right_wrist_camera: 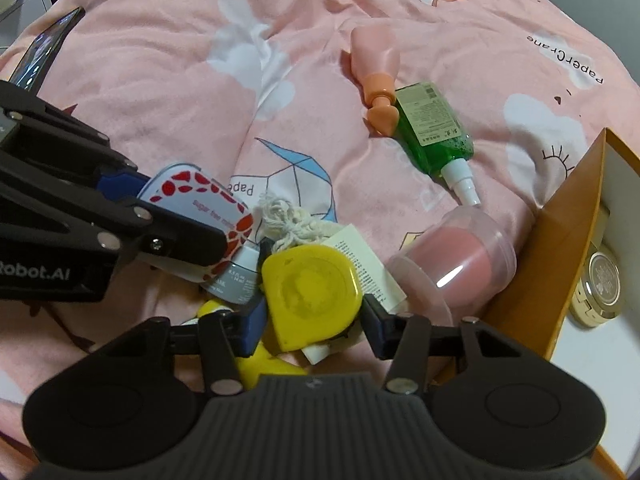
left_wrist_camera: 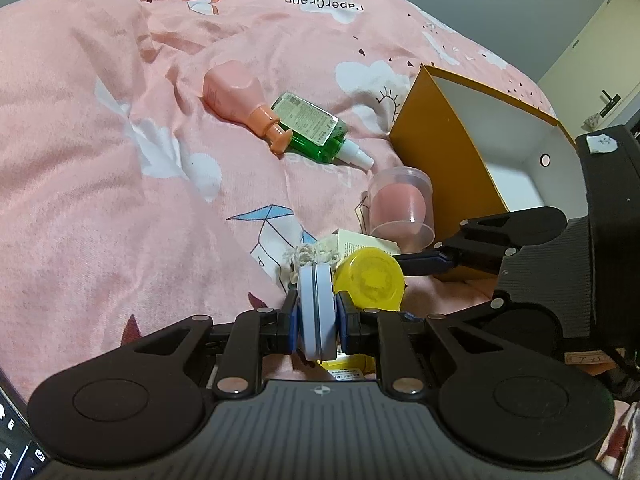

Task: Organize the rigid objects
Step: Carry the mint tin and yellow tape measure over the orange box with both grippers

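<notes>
My left gripper (left_wrist_camera: 316,320) is shut on a flat mint tin (left_wrist_camera: 316,316), held on edge; its red-patterned lid (right_wrist_camera: 200,212) shows in the right wrist view, where the left gripper (right_wrist_camera: 168,216) reaches in from the left. My right gripper (right_wrist_camera: 312,328) has its jaws around a yellow tape measure (right_wrist_camera: 312,296), which also shows in the left wrist view (left_wrist_camera: 370,278), pads touching its sides. A small grey jar (right_wrist_camera: 240,280) lies under the tin. An open orange box (left_wrist_camera: 460,152) stands at the right and holds a gold compact (right_wrist_camera: 600,284).
On the pink quilt (left_wrist_camera: 120,160) lie a pink pump bottle (left_wrist_camera: 236,98), a green spray bottle (left_wrist_camera: 316,128), a clear cup with a pink insert (left_wrist_camera: 400,208), a string-tied paper tag (right_wrist_camera: 348,248) and a yellow item (right_wrist_camera: 256,364) under the right gripper. A phone (right_wrist_camera: 44,48) lies far left.
</notes>
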Motion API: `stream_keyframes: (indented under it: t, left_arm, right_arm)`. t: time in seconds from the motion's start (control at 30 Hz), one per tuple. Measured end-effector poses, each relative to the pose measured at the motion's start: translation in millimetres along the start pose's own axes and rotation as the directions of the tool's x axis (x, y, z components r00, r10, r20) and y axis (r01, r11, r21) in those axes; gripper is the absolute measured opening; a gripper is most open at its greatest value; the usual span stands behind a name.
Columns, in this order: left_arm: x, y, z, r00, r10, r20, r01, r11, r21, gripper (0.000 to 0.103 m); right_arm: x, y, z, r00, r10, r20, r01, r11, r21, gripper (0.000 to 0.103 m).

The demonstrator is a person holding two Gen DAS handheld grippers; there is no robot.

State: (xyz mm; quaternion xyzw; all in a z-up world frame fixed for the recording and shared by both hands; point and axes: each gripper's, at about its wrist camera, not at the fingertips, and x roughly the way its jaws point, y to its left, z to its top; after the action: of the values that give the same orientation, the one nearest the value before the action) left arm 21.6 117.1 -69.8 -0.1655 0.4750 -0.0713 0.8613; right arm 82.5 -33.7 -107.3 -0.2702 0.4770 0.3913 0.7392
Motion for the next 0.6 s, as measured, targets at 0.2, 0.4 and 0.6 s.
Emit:
stream_keyframes:
  t: [0.2, 0.4, 0.6]
  left_arm:
    - [-5, -2, 1, 1.000, 0.002, 0.015, -0.002, 1.000, 0.003, 0.021]
    - [-20, -14, 13, 0.998, -0.021, 0.066, 0.019, 1.000, 0.017, 0.021]
    - [-35, -37, 35, 0.989, -0.046, 0.140, 0.038, 0.997, 0.064, 0.021]
  right_arm:
    - [-13, -1, -2, 0.999, 0.001, 0.038, -0.002, 1.000, 0.011, 0.050]
    - [-49, -12, -2, 0.994, 0.000, 0.112, -0.005, 0.999, 0.049, 0.050]
    - [-100, -31, -2, 0.974, -0.033, 0.222, 0.009, 0.994, 0.105, 0.050]
